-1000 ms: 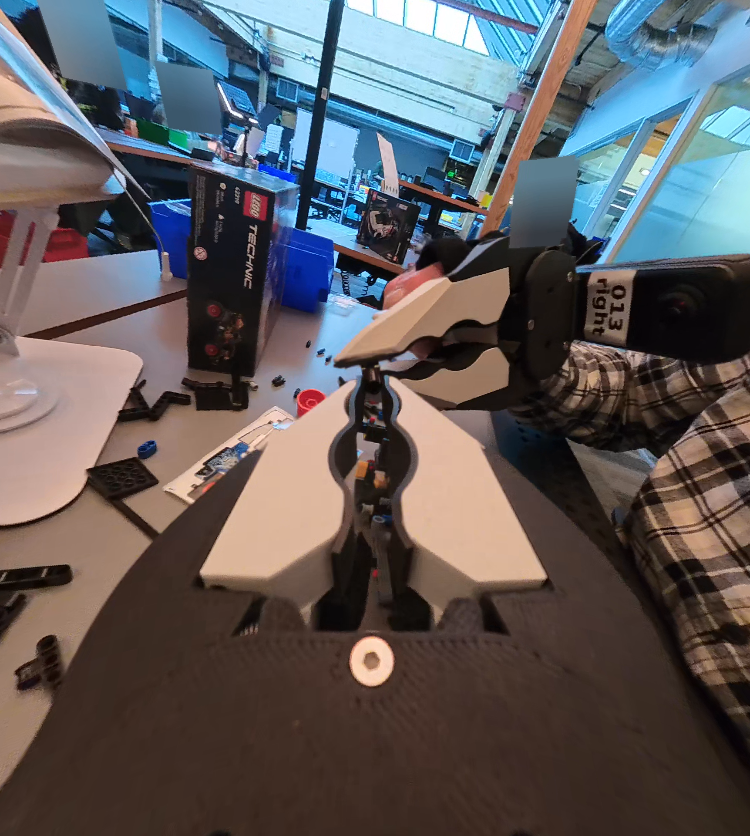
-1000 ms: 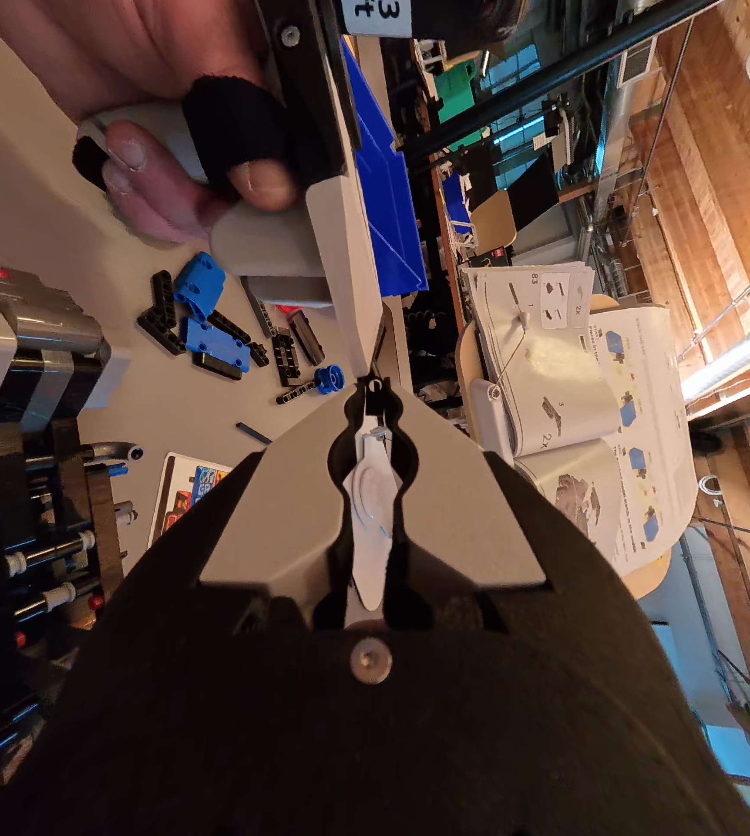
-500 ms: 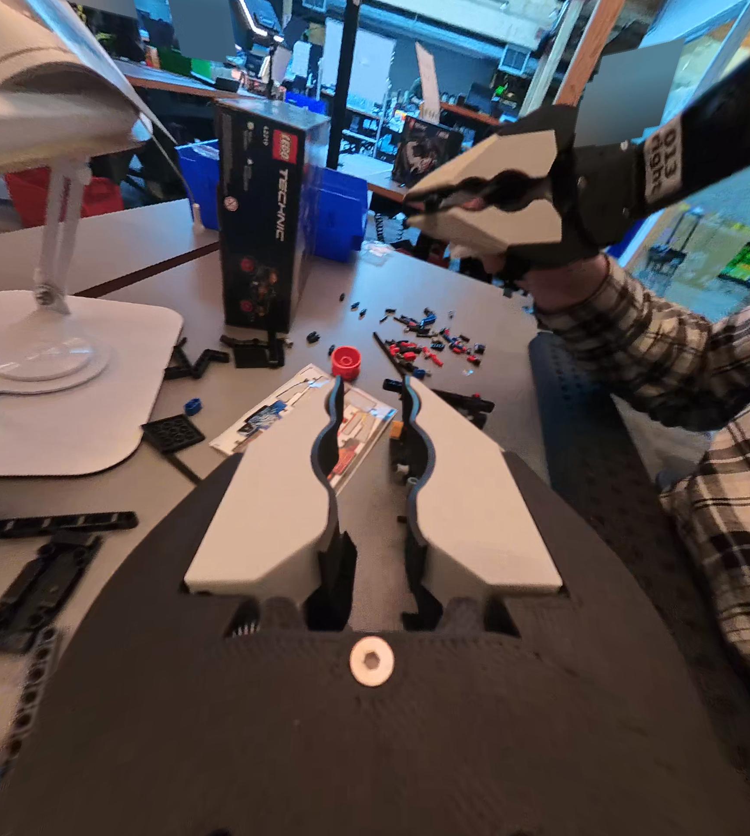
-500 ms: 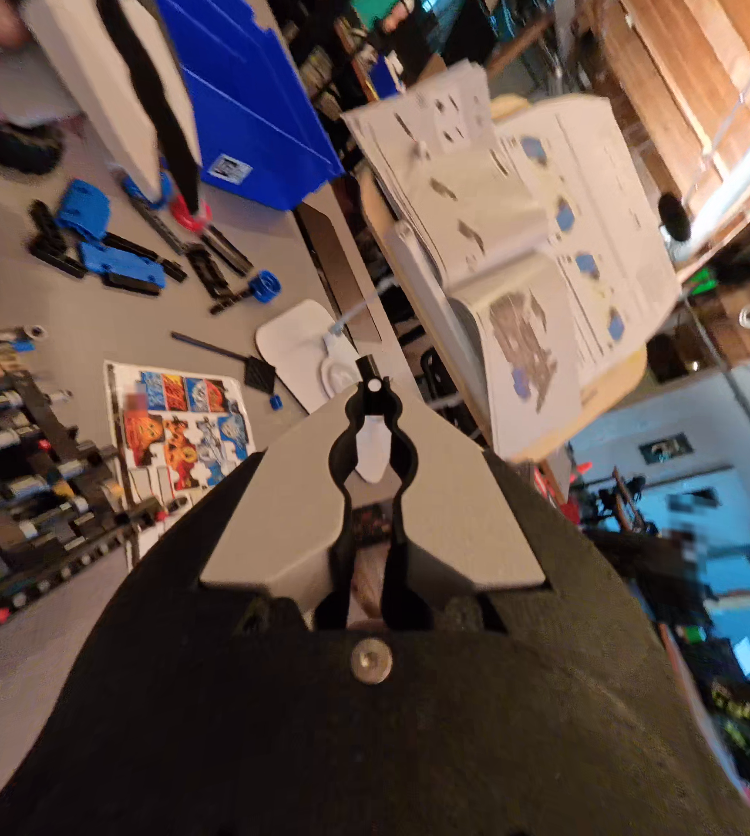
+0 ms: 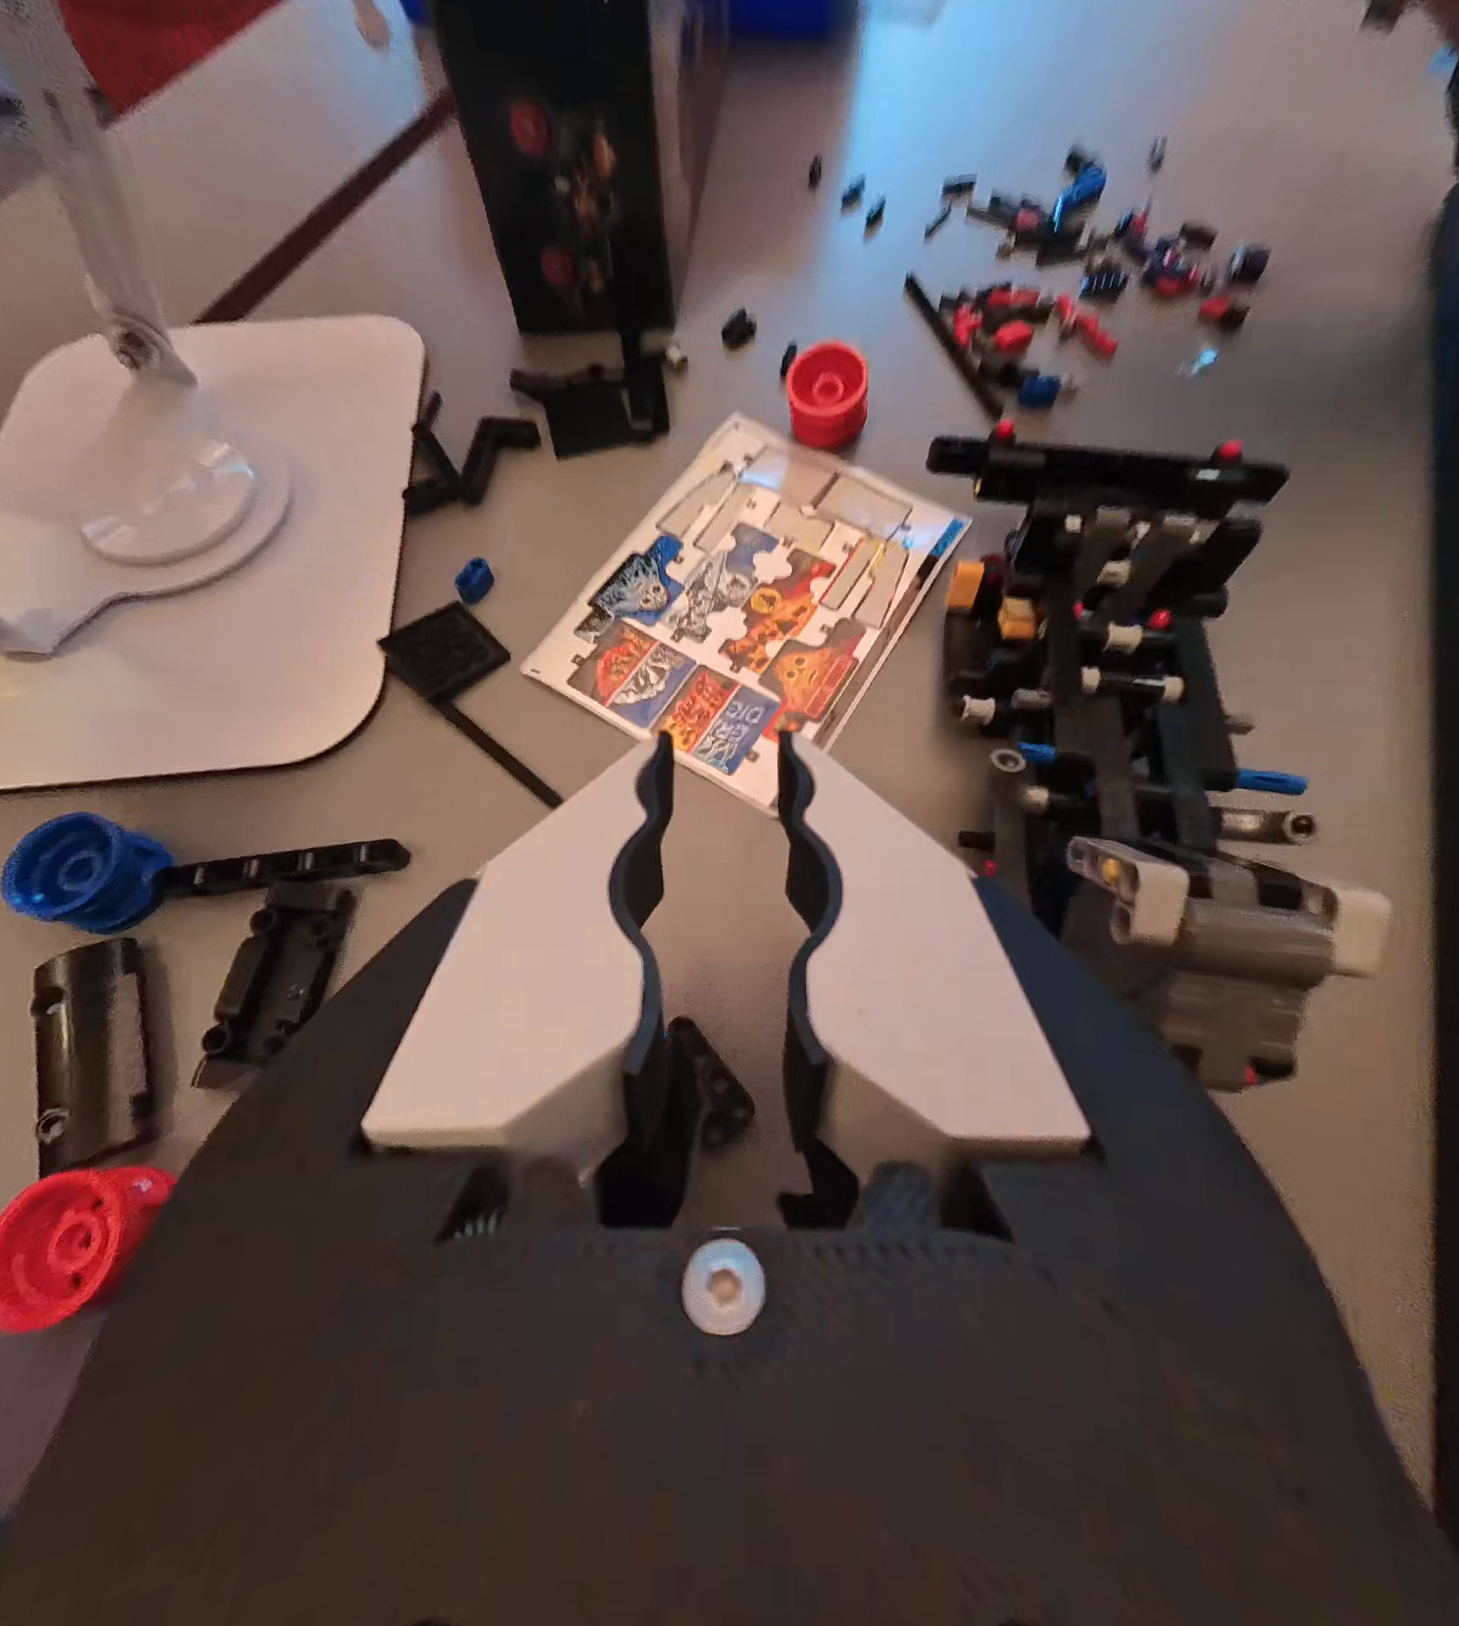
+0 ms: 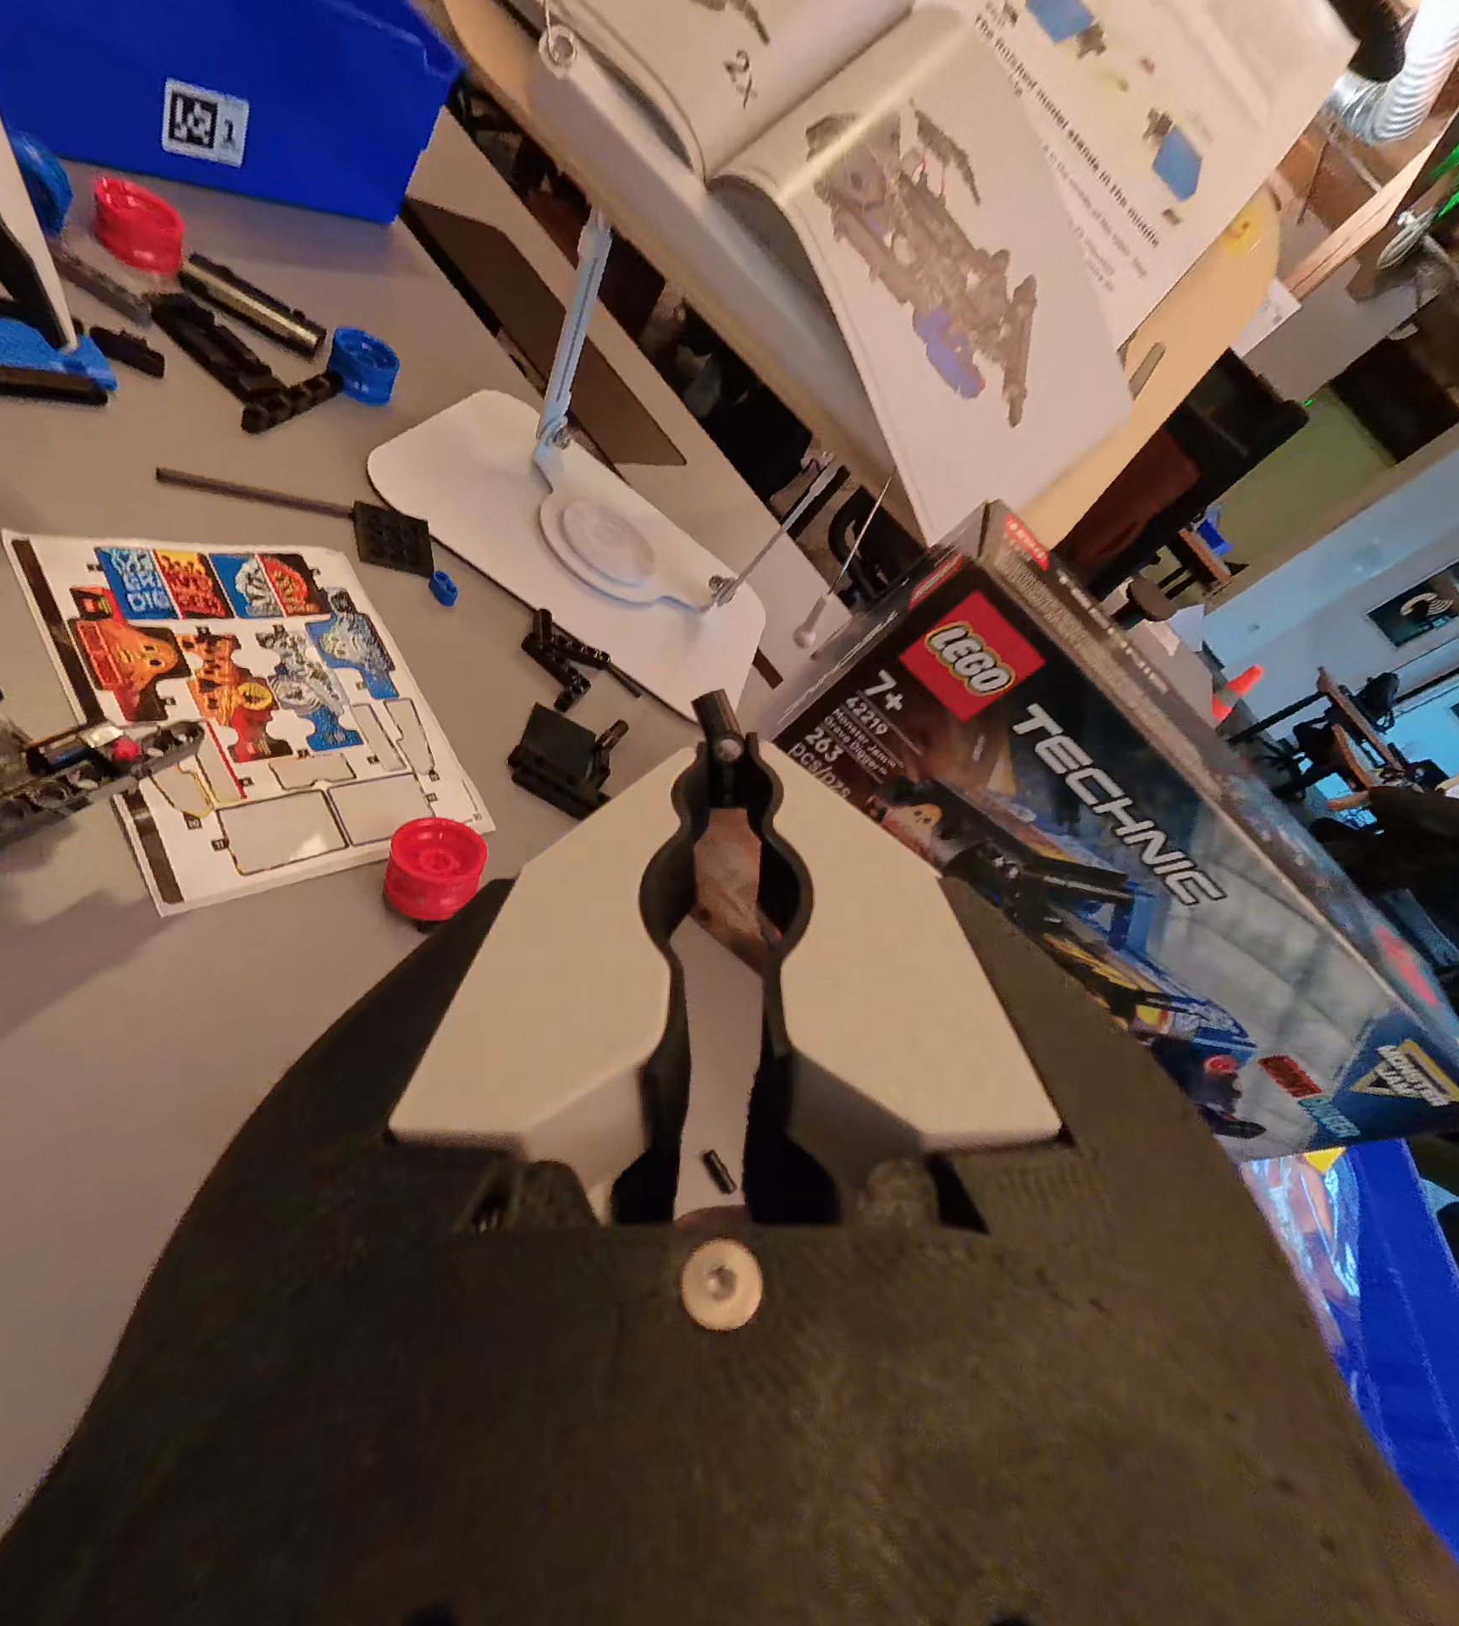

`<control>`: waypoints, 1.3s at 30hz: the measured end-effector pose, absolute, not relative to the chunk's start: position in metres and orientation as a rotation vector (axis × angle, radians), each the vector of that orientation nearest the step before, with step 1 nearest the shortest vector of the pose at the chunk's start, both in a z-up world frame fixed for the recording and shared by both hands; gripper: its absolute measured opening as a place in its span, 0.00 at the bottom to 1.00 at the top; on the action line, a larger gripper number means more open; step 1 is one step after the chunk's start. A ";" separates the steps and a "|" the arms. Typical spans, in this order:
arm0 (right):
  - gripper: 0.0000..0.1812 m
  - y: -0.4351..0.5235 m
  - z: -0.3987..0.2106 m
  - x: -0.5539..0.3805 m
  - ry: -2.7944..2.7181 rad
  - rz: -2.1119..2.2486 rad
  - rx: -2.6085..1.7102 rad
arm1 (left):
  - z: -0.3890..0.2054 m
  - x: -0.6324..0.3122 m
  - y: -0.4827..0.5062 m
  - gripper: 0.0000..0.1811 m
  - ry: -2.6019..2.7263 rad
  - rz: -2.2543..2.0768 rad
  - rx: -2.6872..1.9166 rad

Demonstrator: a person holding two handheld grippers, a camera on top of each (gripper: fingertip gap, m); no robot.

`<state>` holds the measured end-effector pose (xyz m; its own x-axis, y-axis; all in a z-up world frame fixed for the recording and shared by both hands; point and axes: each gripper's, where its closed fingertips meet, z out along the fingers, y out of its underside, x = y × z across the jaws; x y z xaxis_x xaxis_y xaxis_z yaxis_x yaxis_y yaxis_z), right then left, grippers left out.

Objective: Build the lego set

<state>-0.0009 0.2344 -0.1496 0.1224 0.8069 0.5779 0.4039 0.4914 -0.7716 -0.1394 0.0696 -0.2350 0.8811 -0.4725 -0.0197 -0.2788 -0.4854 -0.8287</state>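
Fingers on my left gripper (image 5: 724, 748) hang spread and empty above the sticker sheet (image 5: 752, 607); my right fingers (image 6: 727, 748) pinch a small black pin (image 6: 721, 717). Half-built, the model (image 5: 1121, 695) lies on the tabletop (image 5: 796, 132) to the right. I judge the pin goes into it next, so I should steady the frame with the left first and push straight.

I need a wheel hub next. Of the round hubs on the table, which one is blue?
The blue hub lies left of the left gripper, touching the end of a black beam. The red hubs lie by the sticker sheet and nearer the camera.
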 end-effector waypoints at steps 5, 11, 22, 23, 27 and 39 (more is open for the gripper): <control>0.03 0.234 -0.168 -0.003 -1.545 0.398 -1.130 | -0.266 -0.130 0.088 0.10 0.673 -0.148 -2.236; 0.03 0.230 -0.176 -0.005 -1.580 0.397 -1.125 | -0.279 -0.130 0.122 0.11 0.768 -0.055 -2.308; 0.03 0.224 -0.182 -0.006 -1.612 0.431 -1.119 | -0.283 -0.102 0.119 0.10 0.826 -0.312 -2.398; 0.03 0.224 -0.182 -0.006 -1.612 0.434 -1.118 | -0.275 -0.106 0.131 0.10 0.786 -0.303 -2.367; 0.03 0.225 -0.180 -0.004 -1.598 0.450 -1.123 | -0.258 -0.134 0.195 0.10 0.673 -0.129 -2.268; 0.03 0.236 -0.172 0.006 -1.541 0.495 -1.150 | -0.289 -0.142 0.261 0.07 0.608 -0.097 -2.360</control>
